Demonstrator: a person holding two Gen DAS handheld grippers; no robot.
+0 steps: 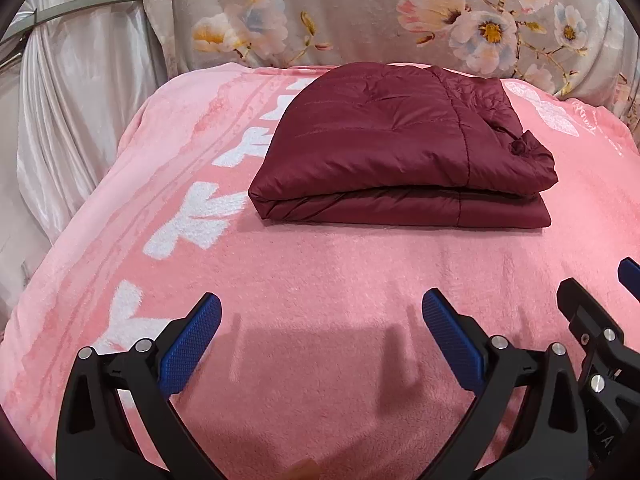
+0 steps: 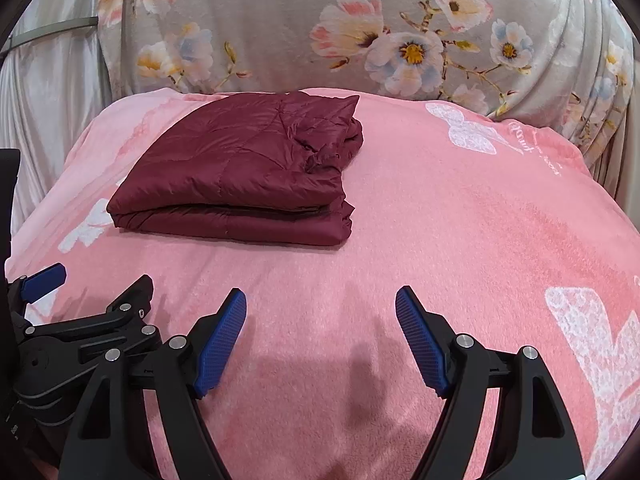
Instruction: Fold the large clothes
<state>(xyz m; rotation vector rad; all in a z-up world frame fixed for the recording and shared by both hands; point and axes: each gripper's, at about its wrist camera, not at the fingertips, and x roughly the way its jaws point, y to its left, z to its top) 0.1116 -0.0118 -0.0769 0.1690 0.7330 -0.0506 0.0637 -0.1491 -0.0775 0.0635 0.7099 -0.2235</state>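
- Our left gripper [image 1: 322, 316] hangs over bare blanket with its blue pads spread wide and nothing between them; our right gripper [image 2: 321, 312] is likewise spread and empty, just beside the left one.
- The maroon quilted jacket [image 1: 400, 152] lies folded into a compact stack on the pink fleece blanket [image 1: 320, 280], well ahead of both tools and touched by neither. A floral cover [image 2: 320, 20] rises behind it.
- We judge the folding to be about finished: the near edge shows two neat layers stacked flush.
- The weak spot is the right side, where a bunched cuff or collar [image 2: 320, 152] pokes out in loose folds. Puffy, slick fabric tends to spring back, so that corner could creep open by itself.
- If we go in to tidy it, a pad catching only the top layer would drag it off the lower one and skew the stack.
- Pushing across the soft blanket could wrinkle it and carry the whole jacket along.
- Our grippers sit close together; a careless swing could knock one against the other.
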